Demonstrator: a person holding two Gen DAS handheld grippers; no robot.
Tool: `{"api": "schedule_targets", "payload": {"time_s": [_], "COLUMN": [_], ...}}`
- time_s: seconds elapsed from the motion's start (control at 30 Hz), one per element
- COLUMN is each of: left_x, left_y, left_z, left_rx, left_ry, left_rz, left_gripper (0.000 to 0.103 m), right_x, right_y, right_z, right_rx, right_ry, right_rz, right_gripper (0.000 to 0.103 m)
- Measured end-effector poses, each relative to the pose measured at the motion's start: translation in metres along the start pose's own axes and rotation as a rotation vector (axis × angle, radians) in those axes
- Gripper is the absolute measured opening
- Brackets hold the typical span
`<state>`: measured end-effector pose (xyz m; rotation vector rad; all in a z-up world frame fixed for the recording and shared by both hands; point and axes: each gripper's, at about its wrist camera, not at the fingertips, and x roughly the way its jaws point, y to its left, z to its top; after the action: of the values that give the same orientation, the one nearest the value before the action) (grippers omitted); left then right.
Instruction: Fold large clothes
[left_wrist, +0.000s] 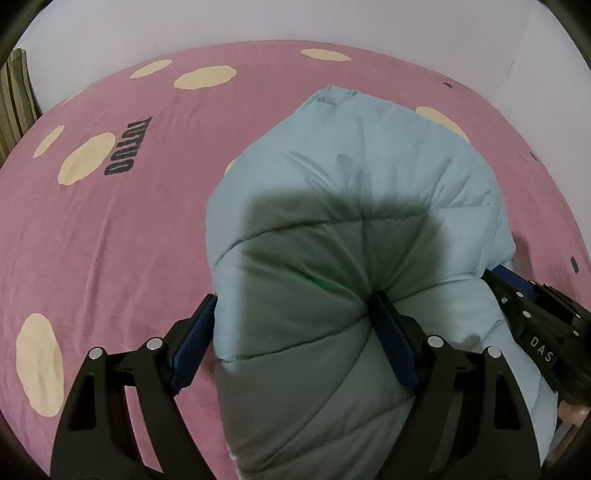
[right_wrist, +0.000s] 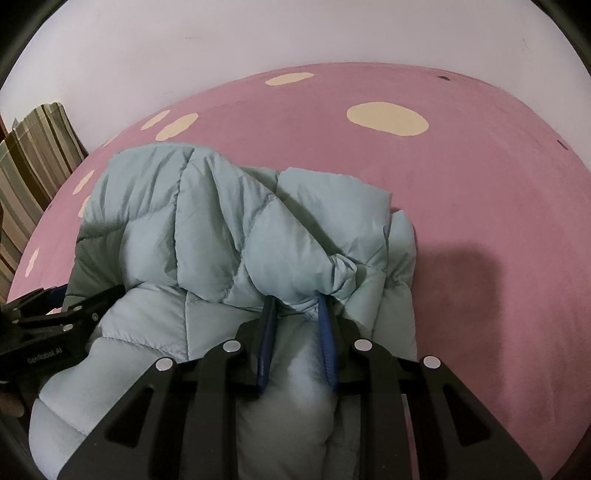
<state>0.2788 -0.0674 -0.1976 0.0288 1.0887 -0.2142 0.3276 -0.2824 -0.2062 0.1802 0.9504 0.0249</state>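
A light blue puffer jacket (left_wrist: 354, 177) lies bunched on the pink bedsheet (left_wrist: 129, 229). My left gripper (left_wrist: 295, 306) has its jaws wide apart around a thick fold of the jacket, the pads touching both sides of the padding. My right gripper (right_wrist: 295, 306) is shut on a gathered piece of the jacket (right_wrist: 207, 221), near an elastic cuff (right_wrist: 343, 266). The right gripper shows at the right edge of the left wrist view (left_wrist: 535, 317). The left gripper shows at the left edge of the right wrist view (right_wrist: 55, 317).
The pink sheet (right_wrist: 461, 192) has cream spots and dark lettering (left_wrist: 125, 147). A striped cushion (right_wrist: 33, 170) leans at the far left. A pale wall (right_wrist: 258, 37) runs behind the bed.
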Motion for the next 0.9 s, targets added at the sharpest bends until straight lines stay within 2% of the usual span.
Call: {"api": "schedule_targets", "payload": {"time_s": [0.47,0.73,0.77,0.9], "left_x": [0.012,-0.008,-0.014,-0.039], "left_y": [0.002,0.006,0.008,0.021], "left_z": [-0.001,-0.003,-0.004,-0.013], "left_rx": [0.002,-0.016,-0.028,-0.093], "left_ry": [0.015,-0.014,-0.019,-0.034], "left_rz": [-0.003,-0.018,-0.021,-0.049], "left_gripper": [0.084,0.083,0.083,0.083], "right_x": [0.002,-0.007,-0.011,-0.036], "right_y": [0.003,0.006,0.008,0.007], "right_z": [-0.004,-0.005,-0.005,-0.006], "right_rx": [0.000,-0.017,-0.021,-0.007], "right_ry": [-0.022,-0.051,-0.054,-0.087], "right_rz": [-0.028,-0.044,-0.050,-0.053], "right_gripper": [0.022,0.025,0.026,0.049]}}
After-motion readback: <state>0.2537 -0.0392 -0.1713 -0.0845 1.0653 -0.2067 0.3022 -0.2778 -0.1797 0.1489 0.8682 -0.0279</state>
